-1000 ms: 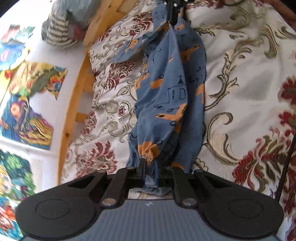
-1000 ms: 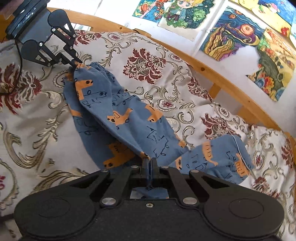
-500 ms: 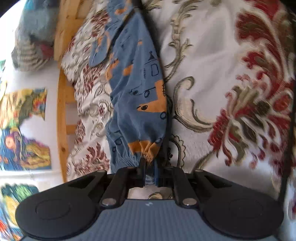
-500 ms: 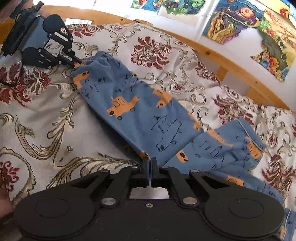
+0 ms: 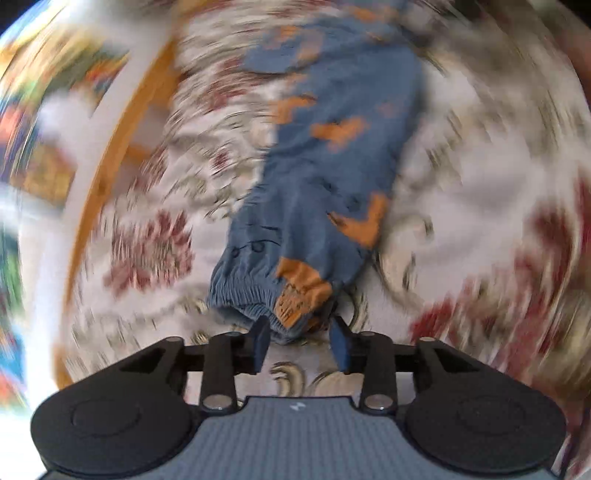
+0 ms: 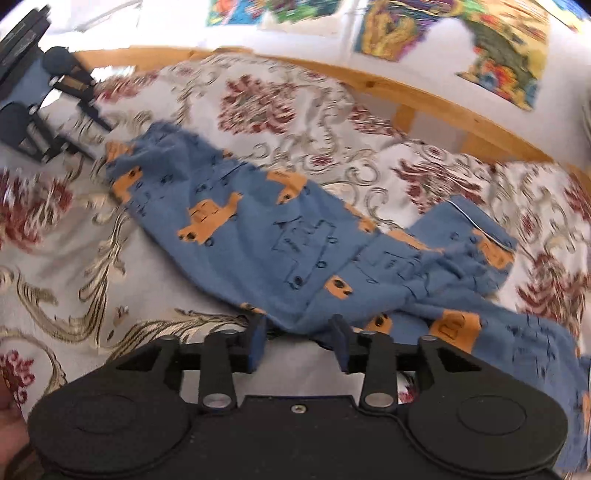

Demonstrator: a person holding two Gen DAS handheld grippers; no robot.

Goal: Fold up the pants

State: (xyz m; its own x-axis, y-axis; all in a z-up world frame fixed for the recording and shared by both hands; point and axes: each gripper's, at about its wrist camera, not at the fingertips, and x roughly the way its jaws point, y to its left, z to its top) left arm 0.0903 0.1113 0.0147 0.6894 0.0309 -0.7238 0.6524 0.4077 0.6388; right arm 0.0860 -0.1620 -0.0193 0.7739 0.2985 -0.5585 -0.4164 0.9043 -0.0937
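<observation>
Blue pants (image 6: 266,236) with orange vehicle prints lie flat on the floral bedspread (image 6: 59,258), one leg stretched towards the far left. In the blurred left wrist view the elastic cuff (image 5: 266,299) of that leg lies just ahead of my left gripper (image 5: 301,345), which is open with nothing between its fingers. My right gripper (image 6: 297,341) is open too, its fingers straddling the near edge of the pants at the crotch fold. The left gripper (image 6: 79,133) shows at the far left in the right wrist view, just off the cuff end.
A wooden bed rail (image 6: 406,92) runs along the far side, with colourful drawings (image 6: 406,29) on the wall behind. Bare bedspread lies left of and in front of the pants. A hand (image 6: 7,417) shows at the lower left edge.
Both grippers have let go of the pants and now stand open. The leg, held up before, lies flat on the bed. The left view swings fast and is blurred.
</observation>
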